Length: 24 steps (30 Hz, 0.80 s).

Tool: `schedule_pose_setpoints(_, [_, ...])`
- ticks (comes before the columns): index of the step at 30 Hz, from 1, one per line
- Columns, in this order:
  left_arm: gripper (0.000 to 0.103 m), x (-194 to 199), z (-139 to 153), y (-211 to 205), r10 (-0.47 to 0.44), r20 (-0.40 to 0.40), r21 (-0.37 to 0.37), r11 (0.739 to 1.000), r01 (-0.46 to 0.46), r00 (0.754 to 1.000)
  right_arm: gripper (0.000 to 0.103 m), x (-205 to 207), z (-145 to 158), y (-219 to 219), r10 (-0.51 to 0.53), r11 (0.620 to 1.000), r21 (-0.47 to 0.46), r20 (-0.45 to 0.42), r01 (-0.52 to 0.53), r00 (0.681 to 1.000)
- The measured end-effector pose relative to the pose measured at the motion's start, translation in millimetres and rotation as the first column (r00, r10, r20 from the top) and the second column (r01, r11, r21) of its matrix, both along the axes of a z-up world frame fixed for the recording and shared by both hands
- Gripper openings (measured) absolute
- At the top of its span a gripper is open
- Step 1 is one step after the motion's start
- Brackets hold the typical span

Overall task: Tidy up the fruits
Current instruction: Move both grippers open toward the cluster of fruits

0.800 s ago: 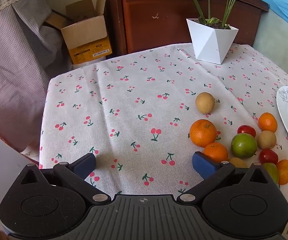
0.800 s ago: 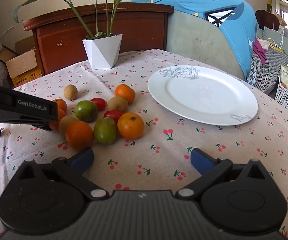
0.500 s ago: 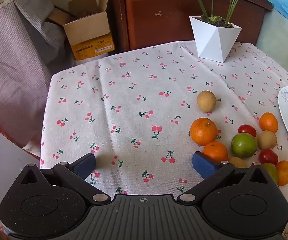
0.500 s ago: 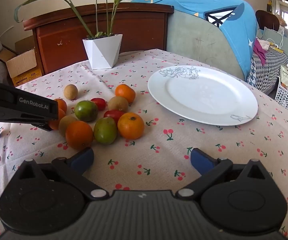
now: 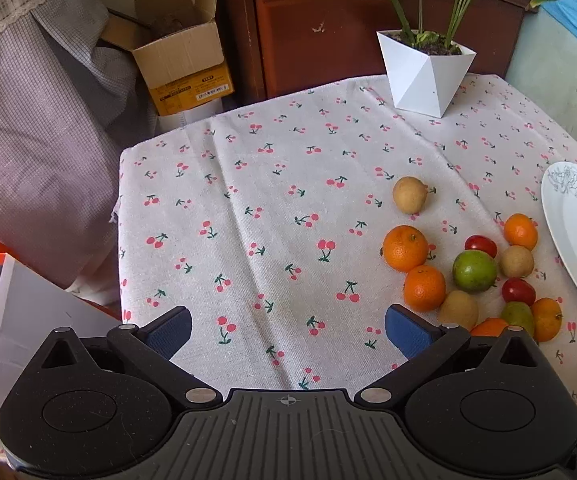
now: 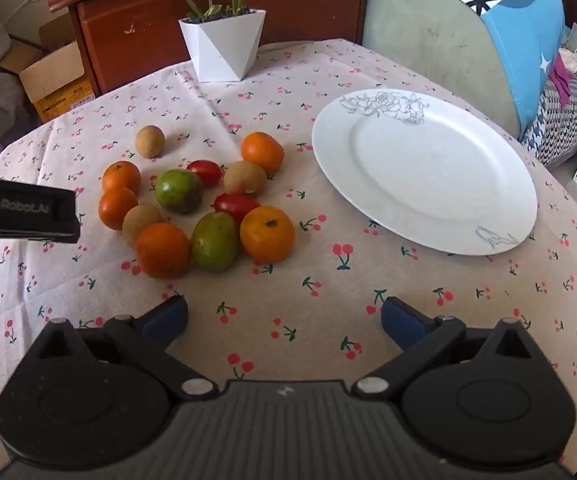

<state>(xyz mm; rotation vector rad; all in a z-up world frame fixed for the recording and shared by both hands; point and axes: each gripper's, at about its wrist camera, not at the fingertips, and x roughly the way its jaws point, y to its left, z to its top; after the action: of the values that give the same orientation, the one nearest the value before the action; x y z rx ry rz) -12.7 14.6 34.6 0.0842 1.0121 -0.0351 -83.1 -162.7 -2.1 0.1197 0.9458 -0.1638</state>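
1. Left gripper (image 5: 287, 330): jaws spread apart, nothing between them.
2. Right gripper (image 6: 284, 322): jaws spread apart, nothing between them.
3. Fruit cluster (image 6: 204, 200): grouped ahead-left of right gripper, on tablecloth (image 6: 328, 300).
4. Plate (image 6: 424, 168): ahead-right, bare.

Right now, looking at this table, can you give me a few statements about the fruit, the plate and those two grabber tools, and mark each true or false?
1. The white plate already holds fruit. False: it is bare; all fruit lies on the tablecloth.
2. Both the left gripper and the right gripper are open and hold nothing. True.
3. One brown fruit sits apart from the cluster. True.
4. The potted plant stands on the plate. False: it stands on the cloth near the table's far edge.
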Motion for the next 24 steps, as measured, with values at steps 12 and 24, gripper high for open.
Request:
schedule_pose_setpoints(12, [0.103,-10.1,15.6,9.4,0.004,0.011,0.011,1.0,-0.004,1.0,0.102,28.6,35.0,-13.3,0.025,0.999,0.034,-0.04,-0.023,0.999])
schedule_pose_setpoints(24, [0.103,-7.0,7.3,0.5,0.01,0.0,0.048,0.999,-0.01,1.0,0.102,35.8,31.6,-4.1,0.017,0.999,-0.031,-0.064,-0.019,0.998])
